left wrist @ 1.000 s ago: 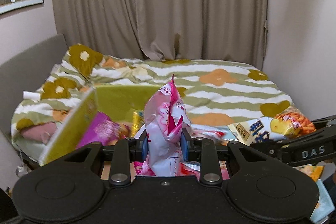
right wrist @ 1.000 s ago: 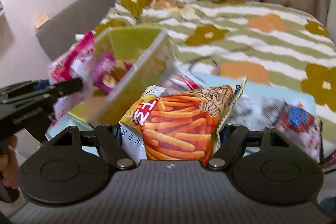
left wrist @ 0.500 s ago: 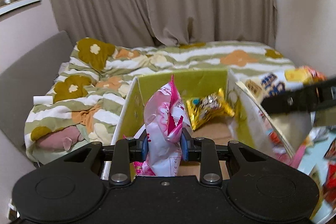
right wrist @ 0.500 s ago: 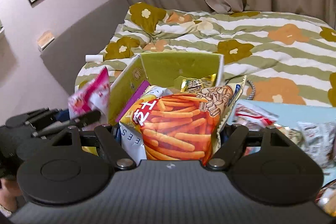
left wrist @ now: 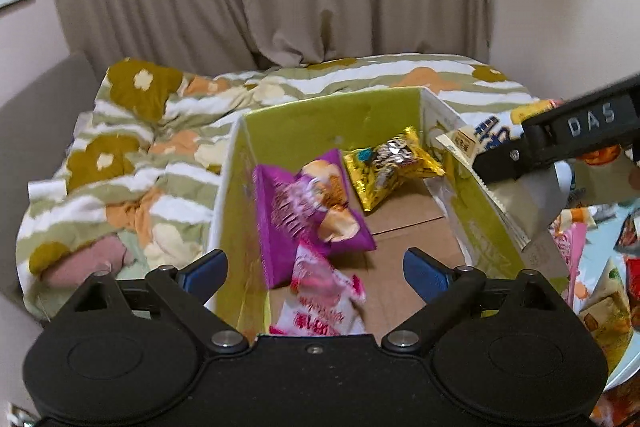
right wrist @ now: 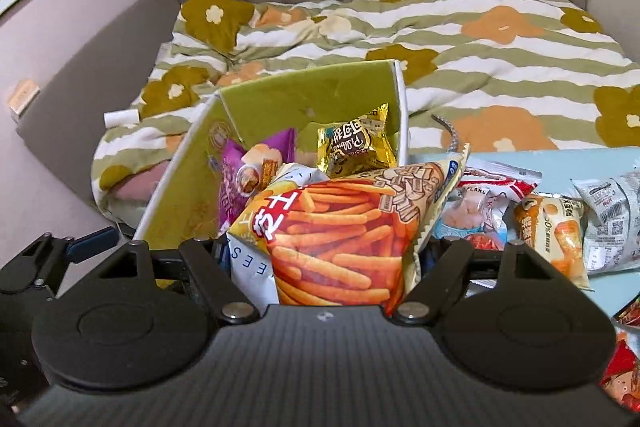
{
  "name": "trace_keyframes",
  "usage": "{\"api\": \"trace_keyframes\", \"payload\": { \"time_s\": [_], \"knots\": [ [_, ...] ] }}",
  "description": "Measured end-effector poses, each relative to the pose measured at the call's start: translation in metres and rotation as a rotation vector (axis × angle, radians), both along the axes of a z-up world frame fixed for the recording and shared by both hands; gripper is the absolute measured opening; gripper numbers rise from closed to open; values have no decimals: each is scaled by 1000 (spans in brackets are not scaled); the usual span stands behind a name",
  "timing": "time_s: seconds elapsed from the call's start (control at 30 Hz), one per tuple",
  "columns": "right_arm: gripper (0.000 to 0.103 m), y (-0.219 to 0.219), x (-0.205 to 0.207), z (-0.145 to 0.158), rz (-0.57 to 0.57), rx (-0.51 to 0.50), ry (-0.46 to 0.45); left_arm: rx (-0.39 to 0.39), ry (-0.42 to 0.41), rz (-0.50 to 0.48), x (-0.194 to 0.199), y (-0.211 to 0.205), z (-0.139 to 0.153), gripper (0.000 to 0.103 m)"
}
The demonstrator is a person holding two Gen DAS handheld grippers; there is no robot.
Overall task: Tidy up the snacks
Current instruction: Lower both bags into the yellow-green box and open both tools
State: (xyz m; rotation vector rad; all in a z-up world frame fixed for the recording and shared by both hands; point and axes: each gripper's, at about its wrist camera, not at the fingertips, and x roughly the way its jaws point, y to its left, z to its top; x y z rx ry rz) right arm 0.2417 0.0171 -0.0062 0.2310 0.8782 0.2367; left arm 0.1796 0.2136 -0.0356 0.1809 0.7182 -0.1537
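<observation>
Pink packet (left wrist: 320,291) dropped, blurred, from now-spread left tool (left wrist: 316,267); right tool (right wrist: 324,251) clamps orange bag (right wrist: 340,223).

Both wrist views overlook the box (left wrist: 240,163) closely

- Box (left wrist: 236,187), centre of the left wrist view: open top; bare cardboard floor at lower right.
- Purple bag (left wrist: 308,211) and gold bag (left wrist: 390,167): take up the box's left and far floor.
- Pink bag (left wrist: 320,299): blurred, at the near wall between the spread left gripper (left wrist: 316,269) fingers.
- Right gripper (left wrist: 560,135), upper right: reaches over the box's right wall, clamped on the fries bag (right wrist: 340,227).
- Table (right wrist: 568,159), right of the right wrist view: strewn with packets.
</observation>
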Motion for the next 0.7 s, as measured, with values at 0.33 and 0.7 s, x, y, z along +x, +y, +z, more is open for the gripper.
{"api": "trace_keyframes", "payload": {
  "time_s": [0.33, 0.7],
  "knots": [
    [93, 33, 20, -7, 111, 7, -7, -40, -22, 136, -3, 28, 20, 97],
    [103, 43, 31, -32, 153, 55, -33, -60, -3, 189, -3, 35, 15, 97]
  ]
}}
